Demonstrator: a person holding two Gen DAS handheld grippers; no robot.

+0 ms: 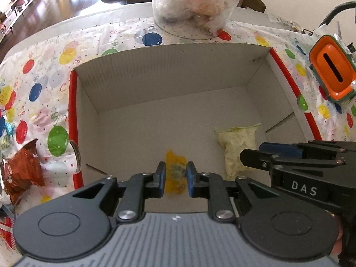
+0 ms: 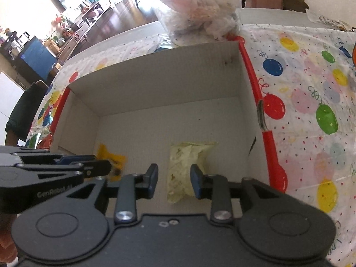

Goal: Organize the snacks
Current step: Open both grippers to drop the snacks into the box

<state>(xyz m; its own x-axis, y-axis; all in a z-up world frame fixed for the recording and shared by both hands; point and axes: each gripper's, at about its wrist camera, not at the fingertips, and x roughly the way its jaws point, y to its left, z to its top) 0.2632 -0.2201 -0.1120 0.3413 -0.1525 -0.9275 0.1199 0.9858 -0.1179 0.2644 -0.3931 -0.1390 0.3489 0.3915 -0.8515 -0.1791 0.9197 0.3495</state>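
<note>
An open cardboard box (image 1: pixel 169 66) with red edges sits on the balloon-print tablecloth. On its floor lie an orange snack packet (image 1: pixel 175 173) and a pale yellow snack packet (image 1: pixel 238 149). My left gripper (image 1: pixel 175 179) hovers over the orange packet, fingers open on either side of it. My right gripper (image 2: pixel 174 181) hovers over the pale yellow packet (image 2: pixel 187 166), fingers open. The right gripper also shows in the left wrist view (image 1: pixel 255 155), and the left gripper in the right wrist view (image 2: pixel 100 164) beside the orange packet (image 2: pixel 111 158).
A clear plastic tub (image 1: pixel 195 2) of wrapped snacks stands behind the box. A brown foil snack bag (image 1: pixel 24 171) lies left of the box. An orange and green holder (image 1: pixel 331 69) stands at the right. The tablecloth (image 2: pixel 311 111) covers the table.
</note>
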